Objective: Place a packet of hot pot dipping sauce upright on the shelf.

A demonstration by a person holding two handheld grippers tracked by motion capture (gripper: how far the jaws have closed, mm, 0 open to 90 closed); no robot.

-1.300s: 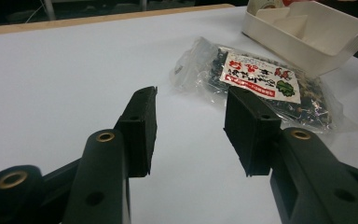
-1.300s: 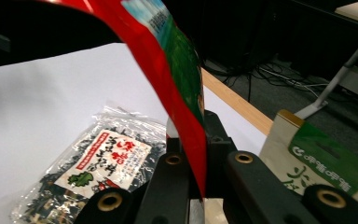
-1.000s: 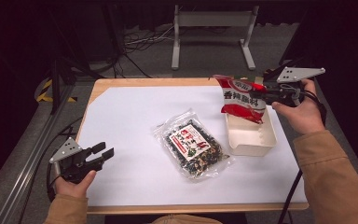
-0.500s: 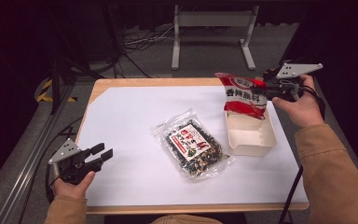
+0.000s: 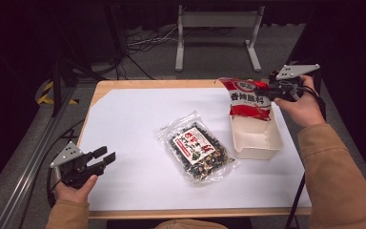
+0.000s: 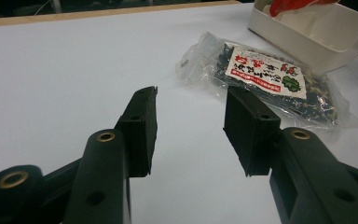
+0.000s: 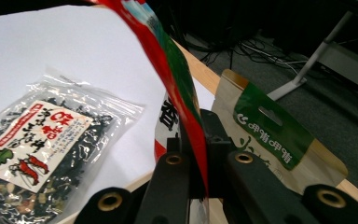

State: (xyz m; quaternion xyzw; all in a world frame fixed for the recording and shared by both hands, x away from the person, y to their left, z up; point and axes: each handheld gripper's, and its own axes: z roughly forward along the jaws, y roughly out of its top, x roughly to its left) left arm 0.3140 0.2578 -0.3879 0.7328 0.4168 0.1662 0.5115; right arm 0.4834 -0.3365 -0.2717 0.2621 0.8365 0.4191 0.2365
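Note:
A red snack packet hangs upright over the far end of a cream plastic bin, its lower edge down at the bin. My right gripper is shut on the packet's top right corner; in the right gripper view the jaws pinch the red packet. A clear bag of dark dried food with a red-and-white label lies flat mid-table, just left of the bin. My left gripper rests at the table's near left, open, with nothing between its fingers. The bag lies ahead of it.
A white sheet covers the wooden table. The cream bin stands at the right side. Beyond the far edge are a metal stand and cables on the floor. Dark surroundings flank both sides.
My right gripper has carried the red packet a little lower and toward the bin. The left gripper and the clear bag have stayed put.

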